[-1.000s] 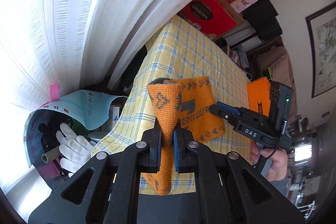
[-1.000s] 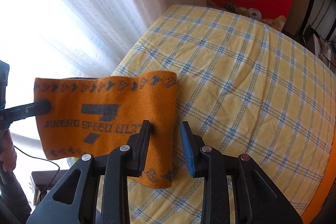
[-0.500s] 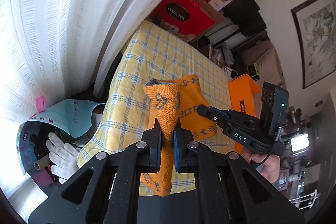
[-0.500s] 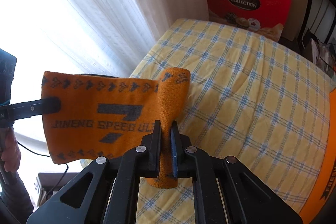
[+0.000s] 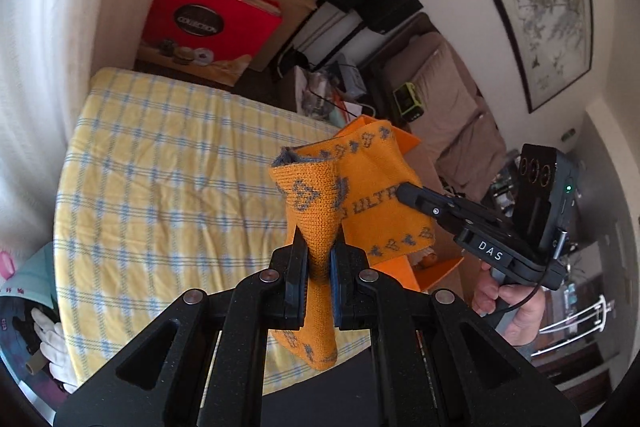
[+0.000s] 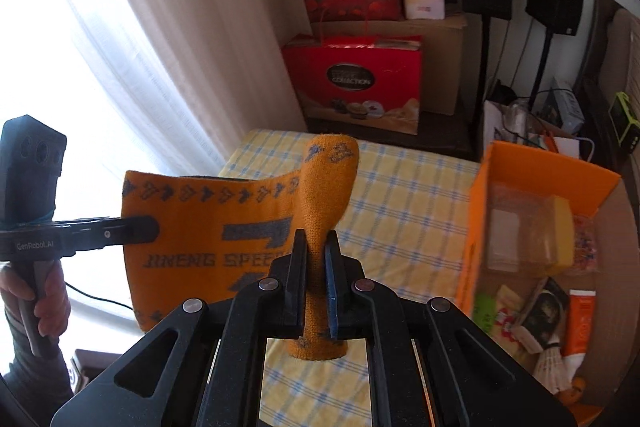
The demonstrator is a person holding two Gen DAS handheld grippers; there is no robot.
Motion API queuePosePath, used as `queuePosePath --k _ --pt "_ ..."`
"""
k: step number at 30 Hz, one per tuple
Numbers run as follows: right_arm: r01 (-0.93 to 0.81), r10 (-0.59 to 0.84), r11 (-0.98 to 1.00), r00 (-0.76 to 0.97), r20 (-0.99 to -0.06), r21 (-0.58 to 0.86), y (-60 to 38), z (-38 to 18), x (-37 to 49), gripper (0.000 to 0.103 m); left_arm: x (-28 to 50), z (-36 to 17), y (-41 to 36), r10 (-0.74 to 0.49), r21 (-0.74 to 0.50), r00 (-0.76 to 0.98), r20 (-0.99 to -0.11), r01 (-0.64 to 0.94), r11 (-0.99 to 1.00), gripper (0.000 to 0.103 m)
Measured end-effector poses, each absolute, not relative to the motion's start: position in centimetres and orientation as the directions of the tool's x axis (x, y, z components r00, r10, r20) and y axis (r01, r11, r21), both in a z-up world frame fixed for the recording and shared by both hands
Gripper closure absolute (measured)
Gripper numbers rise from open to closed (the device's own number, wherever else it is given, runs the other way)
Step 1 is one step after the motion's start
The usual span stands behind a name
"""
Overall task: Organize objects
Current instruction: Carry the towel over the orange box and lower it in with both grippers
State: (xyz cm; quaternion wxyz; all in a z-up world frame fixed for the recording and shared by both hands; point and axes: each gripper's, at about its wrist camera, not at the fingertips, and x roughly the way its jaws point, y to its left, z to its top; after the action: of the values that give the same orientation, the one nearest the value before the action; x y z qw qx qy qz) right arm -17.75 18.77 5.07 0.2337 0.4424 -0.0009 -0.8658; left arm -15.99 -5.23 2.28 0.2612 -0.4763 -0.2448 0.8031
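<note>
The orange knitted band [image 5: 320,223] with grey lettering hangs in the air above the desk [image 5: 168,187], which is covered by a yellow cloth with blue checks, and touches nothing below it. The left tool [image 5: 318,267] is clamped on one end of the band, its two fingers pressed tight on a bunched fold of the knit. The right tool [image 6: 316,267] pinches the other end the same way, its jaws having just closed, with the fabric squeezed between them. Between the two grips the band stretches out flat, its lettering readable in the right wrist view. A hand [image 5: 508,303] grips the handle of the right tool, and another hand [image 6: 44,291] holds the left one. To the right of the desk stands an open orange box [image 6: 548,167] with assorted small items inside, though they are too small to tell apart with confidence. Red gift bags [image 6: 352,83] and cardboard boxes are stacked against the far wall beside a pale curtain [image 6: 192,39].
</note>
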Motion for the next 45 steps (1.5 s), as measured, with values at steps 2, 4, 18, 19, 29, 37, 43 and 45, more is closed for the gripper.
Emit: queuePosePath --k 2,4,18,19,29,37,43,45 --pt "0.371 -0.377 -0.908 -0.525 -0.763 0.193 21.2 5.8 -17.6 0.097 -16.8 2.8 -2.7 0.667 -0.642 -0.393 -0.633 -0.216 -0.736 0.095" --pt "0.333 -0.346 -0.925 -0.547 -0.763 0.181 23.7 6.4 -17.6 0.097 -17.5 3.4 -0.1 0.675 -0.633 -0.379 -0.633 -0.248 -0.733 0.095" --pt "0.054 -0.144 -0.989 -0.613 -0.777 0.141 38.5 6.0 -20.1 0.097 -23.8 3.1 15.2 0.613 -0.516 -0.358 -0.704 -0.335 -0.788 0.095" --pt "0.041 -0.136 -0.989 -0.614 -0.778 0.141 39.2 5.8 -20.5 0.097 -24.3 2.8 16.0 0.608 -0.509 -0.357 -0.709 -0.337 -0.792 0.095" --pt "-0.032 -0.082 -0.991 -0.610 -0.788 0.128 43.7 3.5 -24.4 0.097 -29.0 -0.6 20.4 0.550 -0.459 -0.344 -0.762 -0.314 -0.832 0.095" --pt "-0.050 -0.074 -0.991 -0.556 -0.828 0.122 44.3 -0.4 -26.3 0.096 -29.7 -2.7 21.1 0.495 -0.398 -0.326 -0.805 -0.322 -0.859 0.093" --pt "-0.090 -0.004 -0.994 -0.527 -0.850 0.061 44.5 -1.6 -26.0 0.079 -29.0 -2.6 20.6 0.523 -0.428 -0.302 -0.797 -0.328 -0.842 0.054" --pt "-0.101 0.019 -0.994 -0.534 -0.846 0.041 44.7 -1.3 -25.6 0.077 -28.6 -2.0 20.5 0.533 -0.435 -0.304 -0.790 -0.335 -0.836 0.045"
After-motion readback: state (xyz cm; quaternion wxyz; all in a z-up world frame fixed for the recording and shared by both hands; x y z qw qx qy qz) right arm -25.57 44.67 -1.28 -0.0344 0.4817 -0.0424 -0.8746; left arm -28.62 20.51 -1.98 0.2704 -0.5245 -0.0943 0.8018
